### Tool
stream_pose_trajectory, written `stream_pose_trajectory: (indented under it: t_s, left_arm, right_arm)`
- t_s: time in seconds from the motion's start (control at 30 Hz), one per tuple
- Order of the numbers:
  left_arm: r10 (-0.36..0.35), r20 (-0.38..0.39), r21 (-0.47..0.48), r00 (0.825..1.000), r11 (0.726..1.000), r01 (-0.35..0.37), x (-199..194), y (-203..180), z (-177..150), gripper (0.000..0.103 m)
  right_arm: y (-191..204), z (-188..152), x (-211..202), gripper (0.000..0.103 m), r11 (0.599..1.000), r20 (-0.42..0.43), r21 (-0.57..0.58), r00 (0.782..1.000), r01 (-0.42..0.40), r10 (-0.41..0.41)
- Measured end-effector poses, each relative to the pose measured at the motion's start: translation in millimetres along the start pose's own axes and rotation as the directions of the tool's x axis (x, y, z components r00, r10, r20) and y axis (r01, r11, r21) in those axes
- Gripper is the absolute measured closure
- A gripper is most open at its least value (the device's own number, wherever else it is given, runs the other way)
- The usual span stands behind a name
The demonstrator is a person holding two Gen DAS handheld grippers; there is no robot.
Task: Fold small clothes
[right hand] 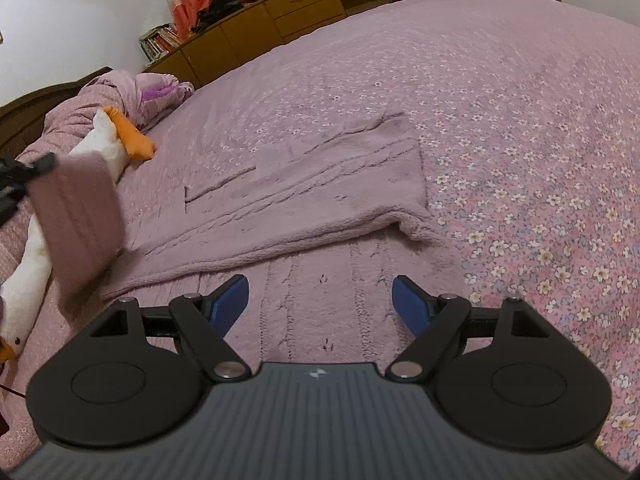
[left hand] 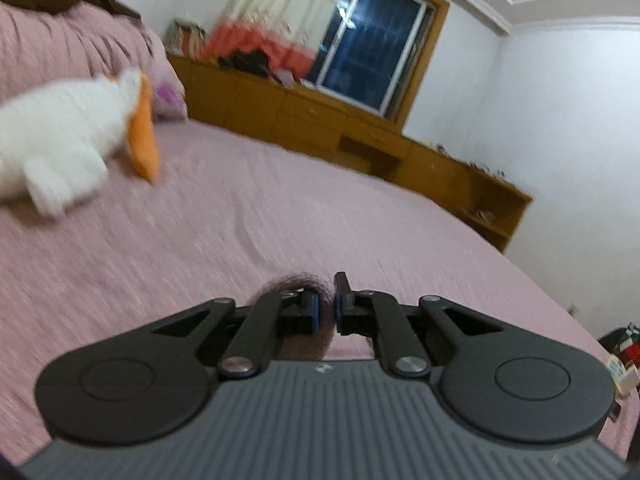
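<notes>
Between the left gripper's [left hand: 326,308] pressed-together fingers, a mauve sleeve [right hand: 80,216] is pinched, lifted at nine o'clock of the right view. Right gripper [right hand: 320,306] fingers spread, empty, over the sweater [right hand: 320,196] on the bed [right hand: 520,120]. Folding looks partway; this sleeve's still to lay.

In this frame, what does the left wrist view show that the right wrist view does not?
Only the left wrist view shows the dark night window and the left gripper shut on a fold of mauve knitted cloth. Only the right wrist view shows the mauve knitted garment spread on the bed and the open right gripper over it. Both show the white plush goose and the pink floral bedspread.
</notes>
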State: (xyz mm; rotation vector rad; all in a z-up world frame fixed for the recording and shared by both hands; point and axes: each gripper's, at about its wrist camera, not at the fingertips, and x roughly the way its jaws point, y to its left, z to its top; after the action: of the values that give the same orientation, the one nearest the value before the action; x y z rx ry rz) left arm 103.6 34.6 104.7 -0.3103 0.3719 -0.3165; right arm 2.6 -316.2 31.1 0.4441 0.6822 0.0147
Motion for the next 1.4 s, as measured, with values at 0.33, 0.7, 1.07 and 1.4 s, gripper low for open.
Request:
stream_pose_trajectory:
  t_s: [0.33,0.7,1.07,1.4]
  left_arm:
    - [0.006,-0.24,0.047,0.971,0.999,0.005,57.1,-14.6,-69.2,0.091]
    - [0.081,-0.33,0.15,0.941,0.988,-0.032,35.0,-14.2,-88.5,0.042]
    - [0.279,-0.232,0.152,0.932,0.957,-0.249,-32.2,39.2,-66.9,0.04]
    - [0.415,-0.344,0.142,0.842,0.91,-0.39,-22.9,90.6,-73.4,0.04]
  right_arm:
    - [-8.9,1.5,0.8,0.019,0.999,-0.003,0.042,1.0,-0.005,0.006]
    - [15.1,22.3,22.6,0.019,0.985,-0.073,0.086,0.985,-0.148,0.154]
    - [82.6,45.4,92.8,0.019,0.97,-0.202,0.063,0.949,-0.236,0.244]
    - [120.2,44.4,129.7,0.054,0.968,-0.278,-0.046,0.933,-0.248,0.226]
